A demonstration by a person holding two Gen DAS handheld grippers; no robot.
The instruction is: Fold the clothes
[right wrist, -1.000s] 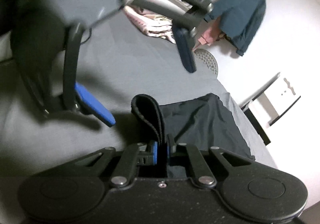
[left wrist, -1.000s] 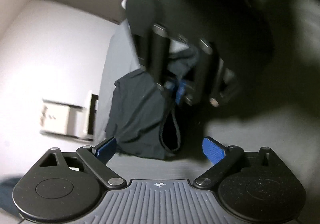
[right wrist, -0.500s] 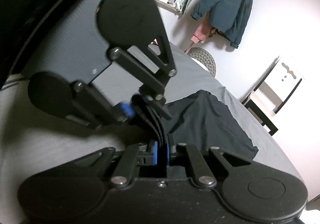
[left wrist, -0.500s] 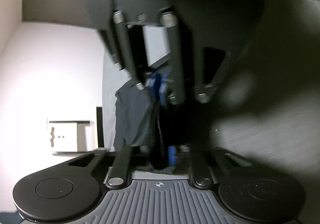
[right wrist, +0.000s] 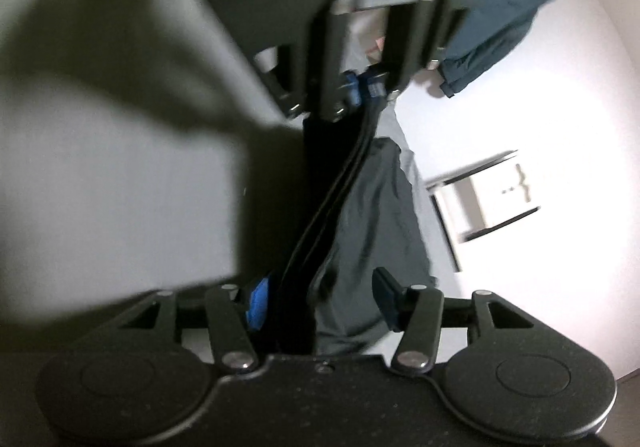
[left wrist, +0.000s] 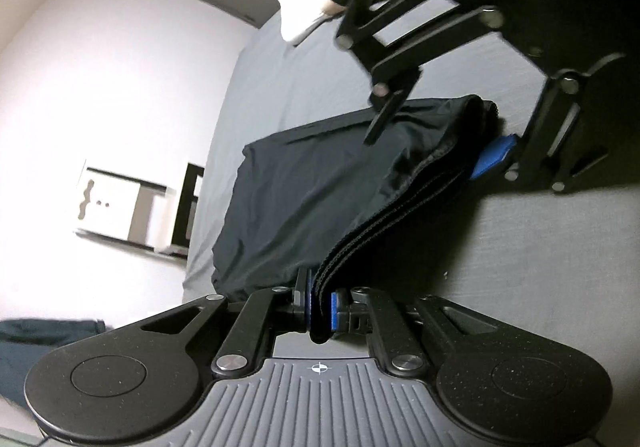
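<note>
Left gripper [left wrist: 320,307] level, fingers pinching waistband of one dark garment [left wrist: 304,183], right gripper [right wrist: 320,301] opposite, fingers wide, grey bed [left wrist: 560,247] beneath

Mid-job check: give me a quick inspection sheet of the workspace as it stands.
Surface: grey bed sheet, smooth where bare.
Job's things: dark garment, waistband edge stretched between both tools, rest draped on the sheet.
Clutter: nothing seen on the sheet near the garment.
Grippers: left hand-held gripper clamped on the waistband; right hand-held gripper open, band between its fingers.
Cables: nothing seen.
Surroundings: white wall, teal jacket hanging, white bedside unit, a socked foot.
</note>
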